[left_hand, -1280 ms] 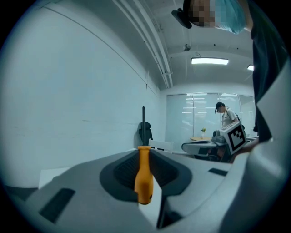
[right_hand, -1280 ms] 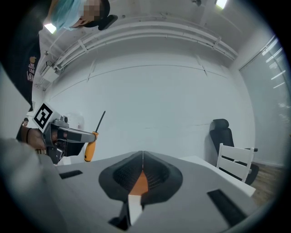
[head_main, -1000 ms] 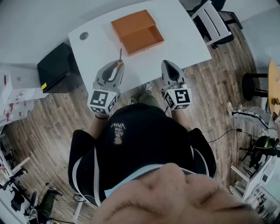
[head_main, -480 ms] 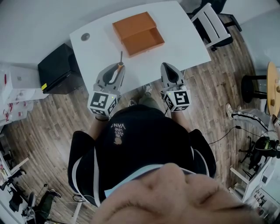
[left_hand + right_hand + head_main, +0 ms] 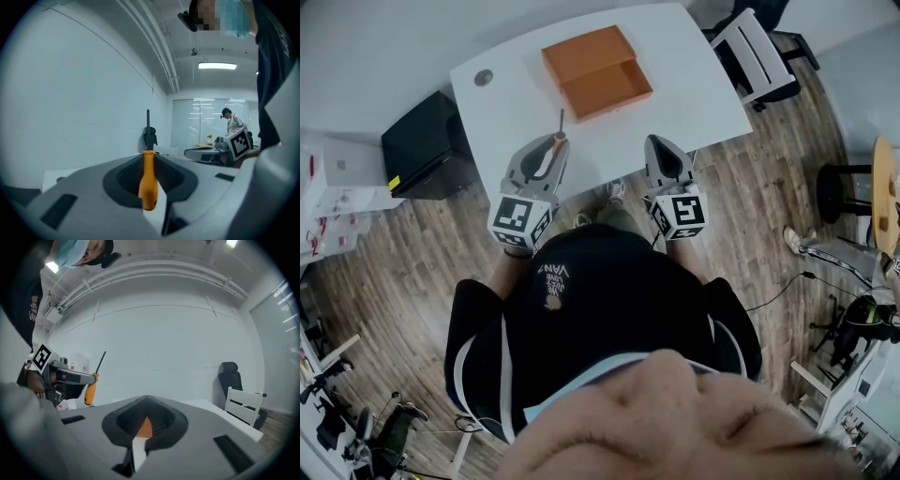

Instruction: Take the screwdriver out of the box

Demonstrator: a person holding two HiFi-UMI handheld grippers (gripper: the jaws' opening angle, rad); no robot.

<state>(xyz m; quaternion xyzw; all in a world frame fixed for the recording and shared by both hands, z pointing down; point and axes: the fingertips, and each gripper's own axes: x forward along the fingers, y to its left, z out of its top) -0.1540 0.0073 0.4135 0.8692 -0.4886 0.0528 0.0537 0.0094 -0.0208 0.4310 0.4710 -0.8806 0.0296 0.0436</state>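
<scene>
An open orange box (image 5: 596, 71) lies at the far side of the white table (image 5: 703, 84), its lid half next to the tray half. My left gripper (image 5: 552, 142) hovers at the table's near edge, shut on the orange handle of the screwdriver (image 5: 557, 139), whose dark shaft points toward the box. In the left gripper view the screwdriver (image 5: 148, 180) stands upright between the pads of the left gripper (image 5: 149, 161). My right gripper (image 5: 660, 142) is level with it at the right, shut and empty. Past the right gripper (image 5: 145, 401) a bit of the orange box (image 5: 145, 428) shows.
A black case (image 5: 422, 145) sits on the floor left of the table. A white chair (image 5: 759, 52) stands at the table's right end and a dark stool (image 5: 844, 183) further right. A round grommet (image 5: 483, 78) marks the table's left corner. A person (image 5: 232, 123) stands far off.
</scene>
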